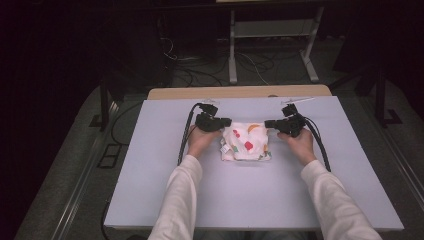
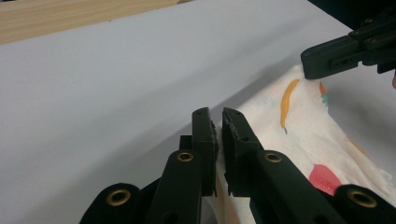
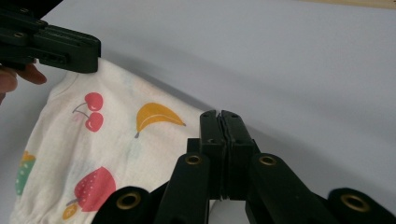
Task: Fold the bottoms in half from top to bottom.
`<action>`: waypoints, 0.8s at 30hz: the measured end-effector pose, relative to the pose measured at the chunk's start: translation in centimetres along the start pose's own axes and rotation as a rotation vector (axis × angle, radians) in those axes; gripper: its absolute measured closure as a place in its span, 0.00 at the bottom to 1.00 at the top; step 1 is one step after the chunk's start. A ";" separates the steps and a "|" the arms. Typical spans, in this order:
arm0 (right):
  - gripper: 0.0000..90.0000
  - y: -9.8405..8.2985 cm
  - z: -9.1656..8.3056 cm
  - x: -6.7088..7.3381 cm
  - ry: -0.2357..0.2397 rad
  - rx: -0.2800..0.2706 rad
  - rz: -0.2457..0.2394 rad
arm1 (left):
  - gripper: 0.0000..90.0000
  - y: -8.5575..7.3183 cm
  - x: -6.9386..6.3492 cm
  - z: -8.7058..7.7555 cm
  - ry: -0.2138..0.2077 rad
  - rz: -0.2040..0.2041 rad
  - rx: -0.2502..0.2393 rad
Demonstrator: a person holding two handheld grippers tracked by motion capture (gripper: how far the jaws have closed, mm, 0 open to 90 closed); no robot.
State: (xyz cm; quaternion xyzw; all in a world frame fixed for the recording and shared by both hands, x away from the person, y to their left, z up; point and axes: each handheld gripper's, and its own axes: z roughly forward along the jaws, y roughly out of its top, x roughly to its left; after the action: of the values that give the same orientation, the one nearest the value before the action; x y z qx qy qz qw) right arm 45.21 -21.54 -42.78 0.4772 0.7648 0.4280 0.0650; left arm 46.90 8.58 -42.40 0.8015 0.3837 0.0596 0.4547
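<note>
2 grippers pinch the far corners of a folded fruit-print cloth (image 1: pixel 246 143).

The left gripper (image 1: pixel 227 122) has its jaws nearly together, clamped on the cloth's far left corner; in the left gripper view the white fabric (image 2: pixel 299 130) runs out from between its fingers (image 2: pixel 204 135) toward the other gripper. The right gripper (image 1: pixel 268 123) is closed tight on the far right corner, the fabric (image 3: pixel 107 154) spreading from its fingers (image 3: pixel 233 135) with cherries, banana and strawberry showing. The cloth lies folded on the pale table (image 1: pixel 250 195), between the 2 hands, its near edge resting flat.
</note>
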 end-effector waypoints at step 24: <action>0.96 0.0 1.9 -0.7 0.022 -0.012 0.014 | 0.91 -1.2 1.4 1.1 0.011 -0.061 0.006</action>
State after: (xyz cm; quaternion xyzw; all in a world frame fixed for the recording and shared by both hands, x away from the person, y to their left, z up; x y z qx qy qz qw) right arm 46.54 -21.00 -44.16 0.4774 0.7593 0.4385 0.0564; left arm 47.74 9.07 -44.32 0.7905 0.4107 0.0490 0.4517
